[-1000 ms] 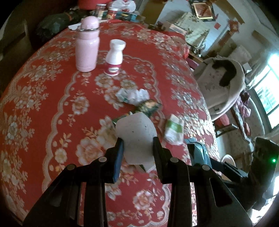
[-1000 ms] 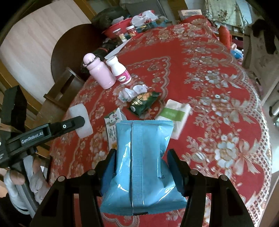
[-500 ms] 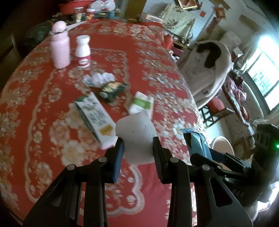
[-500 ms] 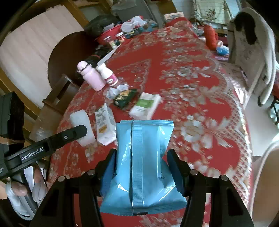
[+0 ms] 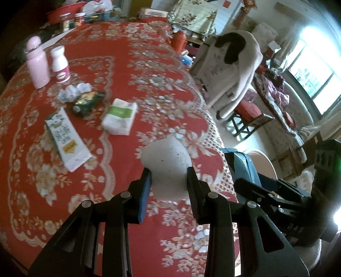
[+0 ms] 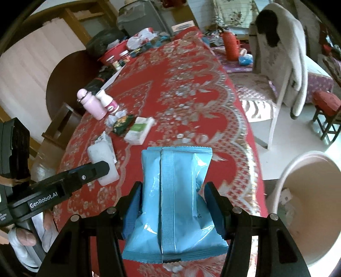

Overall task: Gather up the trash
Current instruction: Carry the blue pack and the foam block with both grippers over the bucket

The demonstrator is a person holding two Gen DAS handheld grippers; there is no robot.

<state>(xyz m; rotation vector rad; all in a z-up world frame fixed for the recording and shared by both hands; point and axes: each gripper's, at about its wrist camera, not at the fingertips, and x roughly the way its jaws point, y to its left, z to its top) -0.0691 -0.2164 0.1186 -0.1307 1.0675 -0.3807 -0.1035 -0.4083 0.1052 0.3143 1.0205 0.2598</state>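
Note:
My left gripper point(image 5: 169, 183) is shut on a white plastic cup point(image 5: 167, 164), held above the table's right edge; the cup also shows in the right wrist view point(image 6: 102, 157). My right gripper point(image 6: 172, 204) is shut on a light blue snack bag point(image 6: 173, 198), beside the left one; the bag also shows in the left wrist view point(image 5: 243, 166). A pale bin point(image 6: 302, 204) stands on the floor to the right, with some scraps inside. On the red tablecloth point(image 5: 149, 64) lie a milk carton point(image 5: 66, 138), a green-white tissue pack point(image 5: 120, 116), a dark wrapper point(image 5: 86, 102) and crumpled paper point(image 5: 72, 91).
A pink bottle point(image 5: 37, 62) and a white bottle point(image 5: 60, 65) stand at the far left of the table. A chair draped with a white garment point(image 5: 232, 64) stands right of the table. Jars and a red bowl point(image 5: 64, 15) crowd the far end.
Both grippers have pulled back and swung right, away from the trash pile toward the table's right edge. The bin has come into the right wrist view. Both keep their loads.

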